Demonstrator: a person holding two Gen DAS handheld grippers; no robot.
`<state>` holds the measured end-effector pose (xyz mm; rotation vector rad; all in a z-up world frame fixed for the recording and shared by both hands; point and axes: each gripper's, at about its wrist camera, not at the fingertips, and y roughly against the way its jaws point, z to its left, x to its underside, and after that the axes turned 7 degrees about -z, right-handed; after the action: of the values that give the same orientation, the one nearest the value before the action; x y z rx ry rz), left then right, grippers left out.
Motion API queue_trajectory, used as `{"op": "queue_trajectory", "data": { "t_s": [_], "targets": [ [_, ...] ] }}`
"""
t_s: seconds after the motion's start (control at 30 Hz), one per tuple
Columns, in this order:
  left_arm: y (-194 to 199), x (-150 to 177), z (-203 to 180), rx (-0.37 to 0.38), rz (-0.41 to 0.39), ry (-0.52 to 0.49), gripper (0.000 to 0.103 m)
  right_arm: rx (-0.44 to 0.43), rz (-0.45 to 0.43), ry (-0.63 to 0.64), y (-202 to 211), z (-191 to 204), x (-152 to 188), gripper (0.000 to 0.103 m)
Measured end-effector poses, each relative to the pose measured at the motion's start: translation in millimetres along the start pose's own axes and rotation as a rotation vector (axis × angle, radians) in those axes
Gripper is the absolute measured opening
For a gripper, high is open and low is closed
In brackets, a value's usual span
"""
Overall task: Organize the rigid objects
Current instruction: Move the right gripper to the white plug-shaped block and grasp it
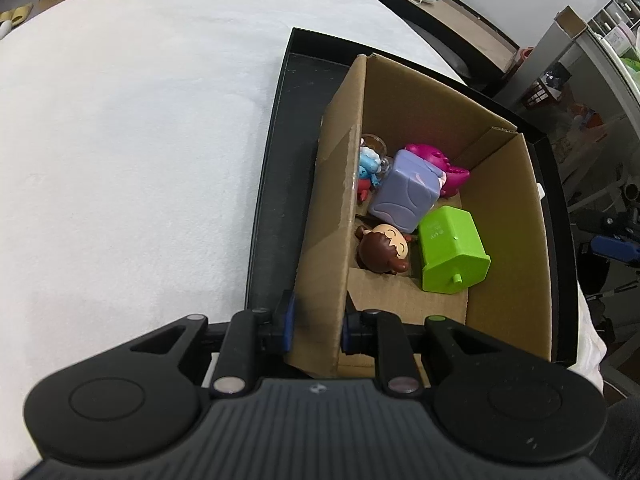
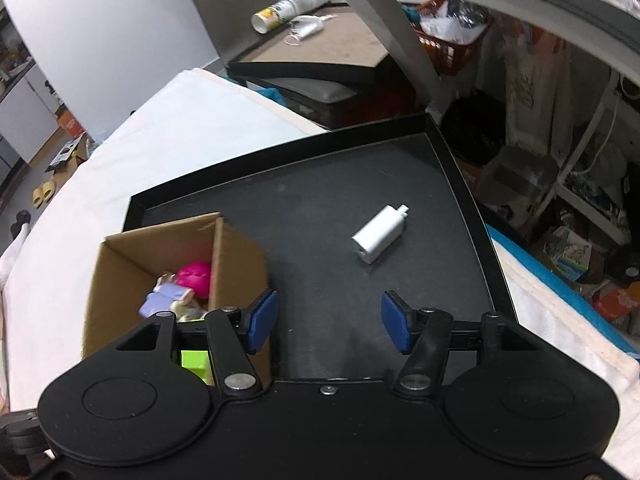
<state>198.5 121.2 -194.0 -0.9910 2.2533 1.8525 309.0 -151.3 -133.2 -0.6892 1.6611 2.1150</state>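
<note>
A cardboard box (image 1: 504, 216) stands in a black tray (image 1: 276, 152). It holds a green block (image 1: 452, 256), a lilac cube (image 1: 404, 190), a magenta dinosaur toy (image 1: 440, 164), a brown-haired figurine (image 1: 382, 250) and a small blue figure (image 1: 89, 168). My left gripper (image 1: 318, 324) is shut on the box's left wall. My right gripper (image 2: 328, 322) is open and empty over the tray floor (image 2: 320, 208), just right of the box (image 2: 236, 256). A white adapter (image 2: 380, 234) lies on the tray ahead of it.
The tray sits on a white cloth (image 1: 120, 140). A black-edged table (image 2: 320, 48) with a cup and mask stands behind. Cluttered shelving (image 2: 560, 160) lies to the right.
</note>
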Motion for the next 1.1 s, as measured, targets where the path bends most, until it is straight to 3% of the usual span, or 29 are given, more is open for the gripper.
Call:
{"op": "queue_trajectory", "data": {
  "t_s": [0.27, 0.5, 0.73, 0.93, 1.03, 1.1],
  "targets": [
    [-2, -2, -9, -0.037, 0.016, -0.048, 0.019, 0.004, -0.017, -0.017, -31, -25, -7, 0.057],
    [-4, -4, -16, -0.065, 0.035, -0.097, 0.017, -0.010, -0.015, -0.124, -65, -45, -19, 0.057],
    [-11, -8, -21, -0.105, 0.052, -0.072, 0.016, 0.019, 0.013, -0.161, -104, -49, -33, 0.060],
    [-13, -9, -20, -0.113, 0.054, -0.053, 0.017, 0.060, 0.043, -0.114, -127, -46, -28, 0.061],
    [-13, -9, -21, -0.123, 0.051, -0.048, 0.016, 0.078, 0.028, -0.069, -129, -43, -30, 0.057],
    [-13, -9, -19, -0.119, 0.050, -0.044, 0.016, 0.082, 0.017, -0.047, -128, -43, -29, 0.039]
  ]
}}
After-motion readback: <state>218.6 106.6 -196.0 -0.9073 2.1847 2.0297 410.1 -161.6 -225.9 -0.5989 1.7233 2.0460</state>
